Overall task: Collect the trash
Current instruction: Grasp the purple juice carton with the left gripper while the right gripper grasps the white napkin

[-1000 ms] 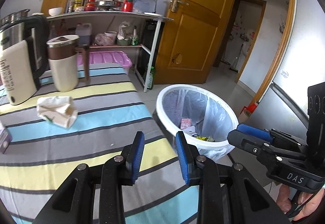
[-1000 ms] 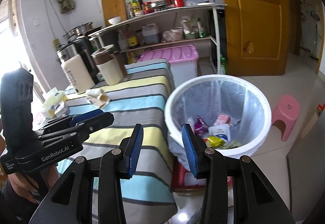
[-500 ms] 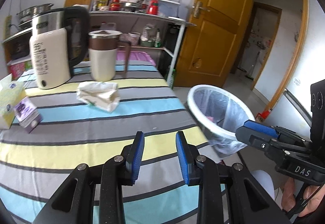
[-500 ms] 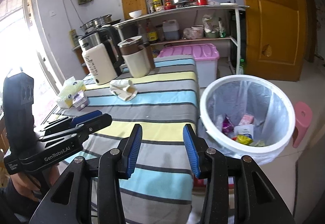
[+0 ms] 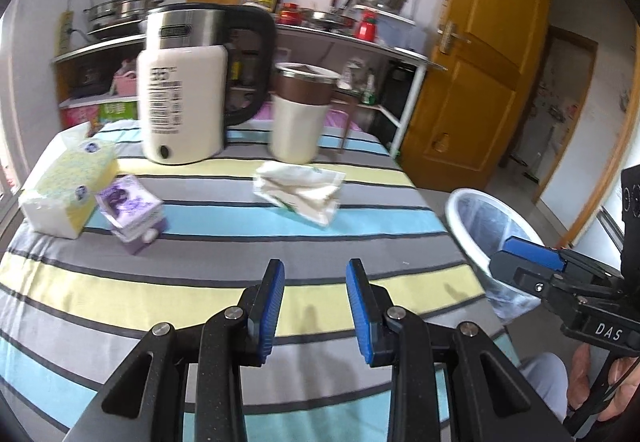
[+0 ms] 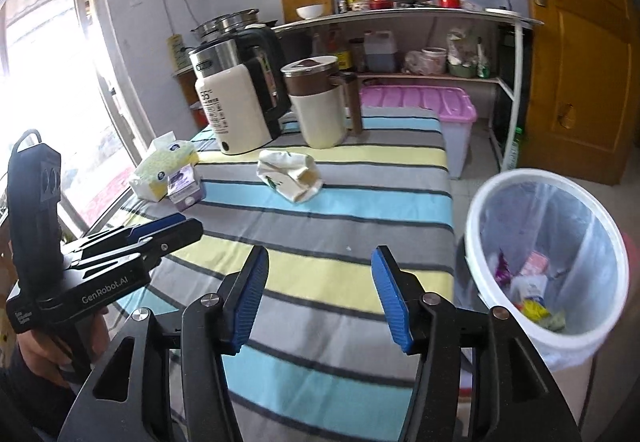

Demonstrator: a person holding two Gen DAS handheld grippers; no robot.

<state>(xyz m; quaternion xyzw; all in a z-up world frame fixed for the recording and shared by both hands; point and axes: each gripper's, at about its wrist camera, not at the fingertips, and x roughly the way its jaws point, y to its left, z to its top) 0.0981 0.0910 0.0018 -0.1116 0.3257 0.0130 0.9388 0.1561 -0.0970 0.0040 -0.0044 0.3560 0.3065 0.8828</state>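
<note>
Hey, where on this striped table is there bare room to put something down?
The near half of the table, from the crumpled wrapper to the front edge, is bare. The far end is crowded: kettle, jug, tissue pack, purple carton.

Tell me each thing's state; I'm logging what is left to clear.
Left gripper: open, empty.
Right gripper: open, empty, jaws just opening wider.
Crumpled wrapper: lying on the tablecloth, untouched.
Purple carton: tilted against the tissue pack.
Bin: lined, partly filled.
Kettle: upright.
Door: open.
</note>
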